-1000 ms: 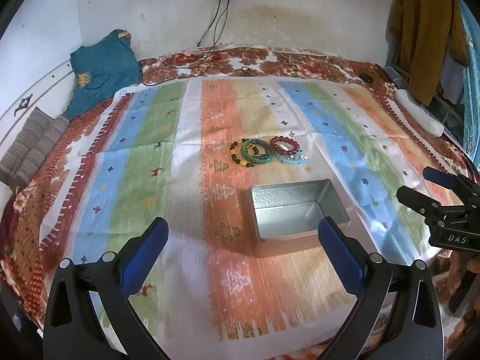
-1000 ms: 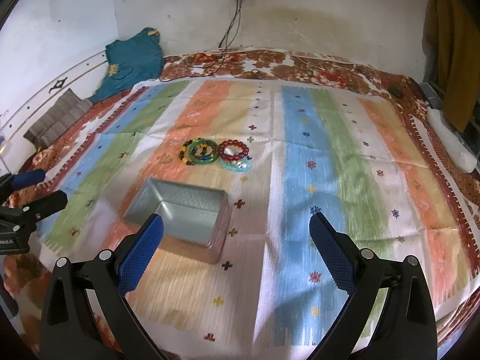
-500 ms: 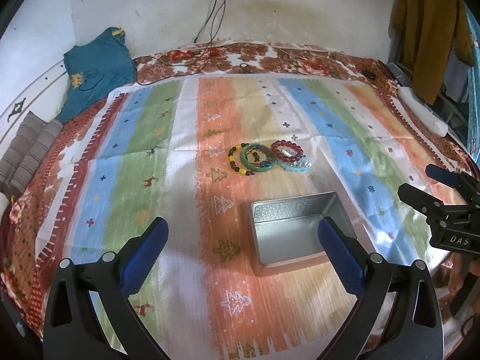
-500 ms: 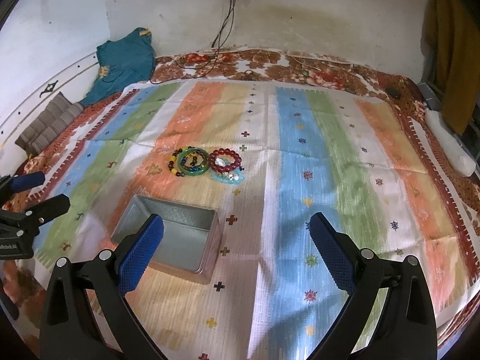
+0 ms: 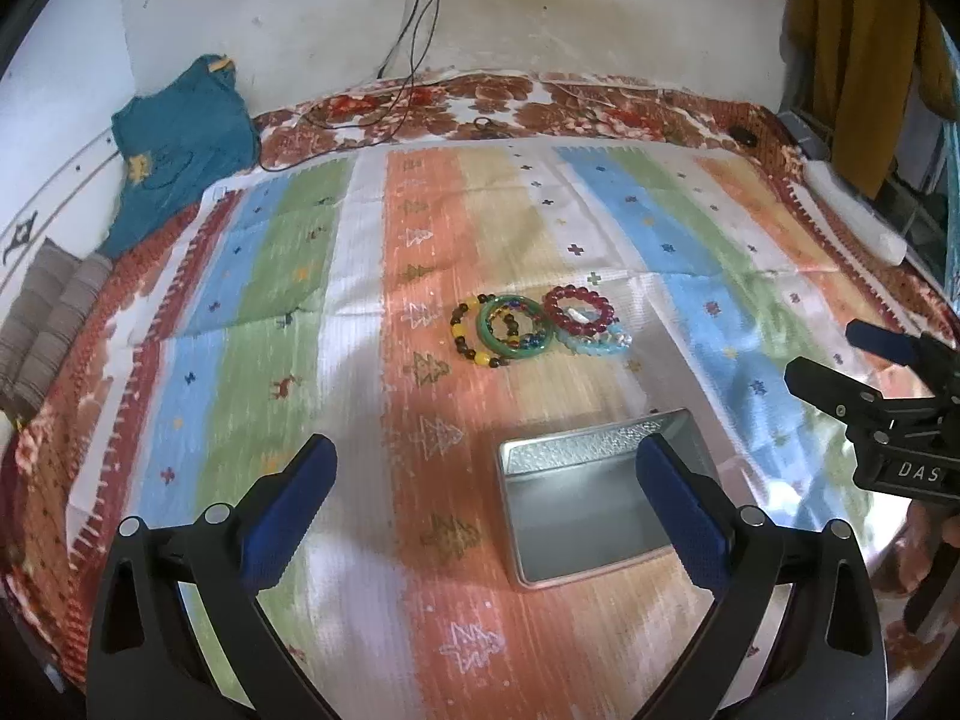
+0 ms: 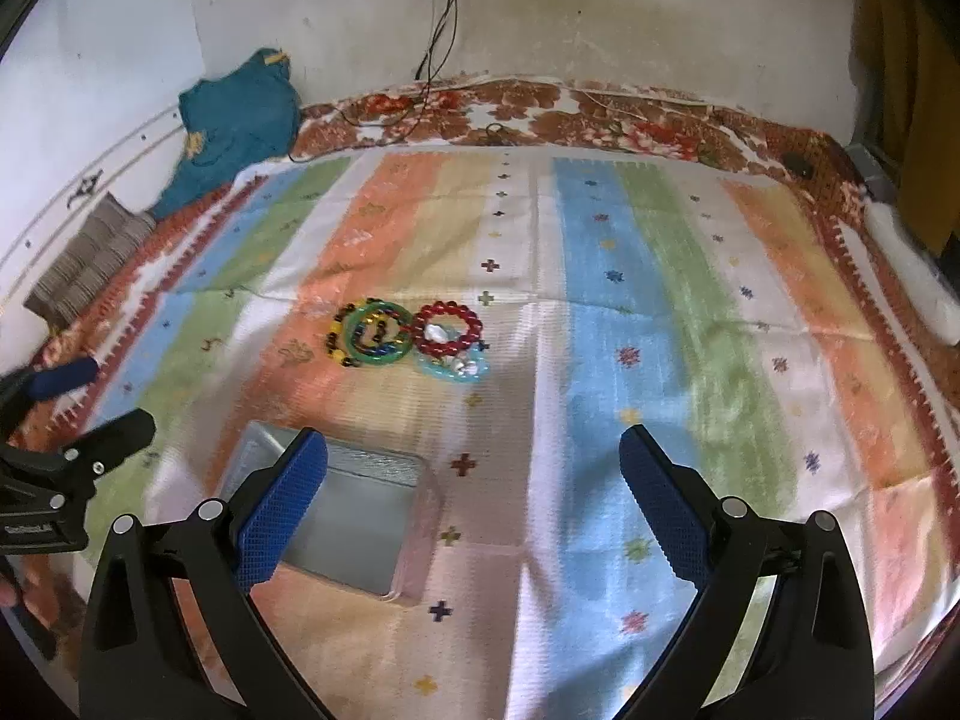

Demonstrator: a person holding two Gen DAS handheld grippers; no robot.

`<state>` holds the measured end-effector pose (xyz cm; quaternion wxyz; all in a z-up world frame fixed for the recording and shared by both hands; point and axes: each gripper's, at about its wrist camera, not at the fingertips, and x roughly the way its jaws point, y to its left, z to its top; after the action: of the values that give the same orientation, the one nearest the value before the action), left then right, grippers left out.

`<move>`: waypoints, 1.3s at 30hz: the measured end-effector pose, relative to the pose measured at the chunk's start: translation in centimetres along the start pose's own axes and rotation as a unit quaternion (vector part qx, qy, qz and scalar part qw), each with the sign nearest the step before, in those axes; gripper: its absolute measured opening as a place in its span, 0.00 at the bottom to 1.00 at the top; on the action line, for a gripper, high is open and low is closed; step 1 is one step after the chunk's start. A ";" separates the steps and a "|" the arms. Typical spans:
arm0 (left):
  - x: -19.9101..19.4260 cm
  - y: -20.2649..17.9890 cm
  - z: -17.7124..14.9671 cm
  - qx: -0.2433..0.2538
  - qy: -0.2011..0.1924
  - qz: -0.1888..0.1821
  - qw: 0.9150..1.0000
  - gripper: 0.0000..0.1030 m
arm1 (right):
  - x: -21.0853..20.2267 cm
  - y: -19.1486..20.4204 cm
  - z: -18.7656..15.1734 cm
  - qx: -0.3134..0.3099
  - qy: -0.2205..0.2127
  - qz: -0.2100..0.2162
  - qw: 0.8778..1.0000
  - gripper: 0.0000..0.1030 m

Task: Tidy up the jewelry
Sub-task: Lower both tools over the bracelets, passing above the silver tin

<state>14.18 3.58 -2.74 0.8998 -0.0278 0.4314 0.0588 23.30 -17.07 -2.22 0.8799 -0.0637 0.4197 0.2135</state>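
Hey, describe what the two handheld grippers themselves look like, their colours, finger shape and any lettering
Both the left gripper and the right gripper are black frames with silver bolts, splitting into two angled fingers faced with textured blue pads. Seen from the left camera, the right gripper's body bears white letters "DAS". No cables or sleeves show.

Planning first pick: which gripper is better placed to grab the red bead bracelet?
Left, marginally. The red bead bracelet lies centred ahead of the open left gripper; from the open right gripper it sits further left. Both are clear of it.
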 end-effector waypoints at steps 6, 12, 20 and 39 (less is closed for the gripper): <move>1.2 -0.1 1.1 -0.009 0.006 -0.009 1.000 0.95 | 0.9 -0.1 1.0 0.003 0.002 0.001 1.000 0.96; 3.0 0.4 1.8 -0.015 0.016 -0.013 1.000 0.95 | 2.3 -0.5 1.8 0.009 0.015 0.004 1.000 0.96; 5.2 0.8 2.9 -0.011 0.028 -0.020 0.999 0.95 | 4.0 -1.2 3.0 0.022 0.026 0.002 0.999 0.96; 11.8 2.2 4.2 -0.015 0.074 -0.043 0.996 0.94 | 9.3 -1.1 4.8 0.006 0.060 -0.008 0.998 0.96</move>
<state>24.48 7.15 -9.27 0.8665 -0.0645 0.4944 0.0243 32.35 -13.69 -6.31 0.8551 -0.0747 0.4727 0.1995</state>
